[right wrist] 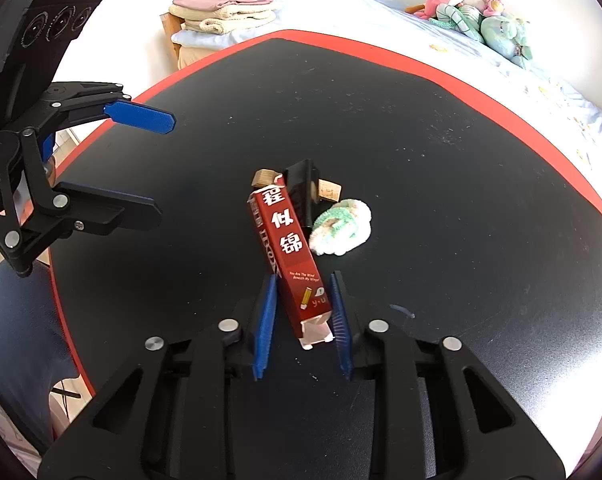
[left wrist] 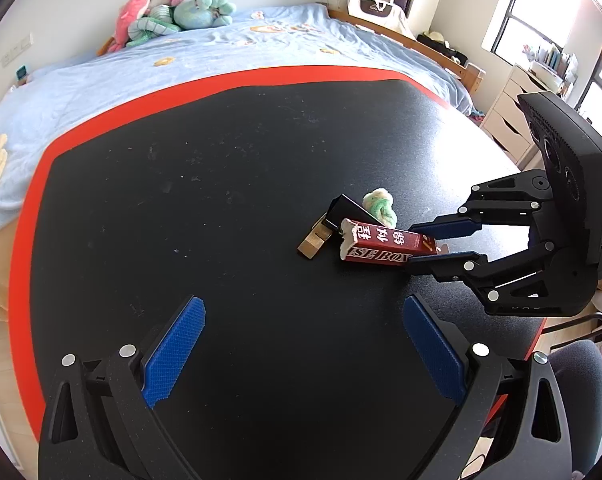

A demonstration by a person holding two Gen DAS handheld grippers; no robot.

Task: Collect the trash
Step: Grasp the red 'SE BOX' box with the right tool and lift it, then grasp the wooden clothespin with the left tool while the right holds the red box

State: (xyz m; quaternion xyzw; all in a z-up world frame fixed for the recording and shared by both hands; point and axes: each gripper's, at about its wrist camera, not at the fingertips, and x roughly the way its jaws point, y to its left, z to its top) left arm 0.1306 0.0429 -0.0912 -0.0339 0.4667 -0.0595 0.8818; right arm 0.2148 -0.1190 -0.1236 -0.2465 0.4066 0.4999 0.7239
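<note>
Both right claw (right wrist: 303,312) pads grip red box (right wrist: 287,248); left claw (left wrist: 301,356) spread.

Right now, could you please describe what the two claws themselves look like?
Both are matte black plastic linkages with silver round pivot pins. The left claw and right claw each carry flat blue textured pads on their two fingers. Behind each sits a slim black housing with round lens-like circles. No cables or sleeves are clearly visible.
</note>
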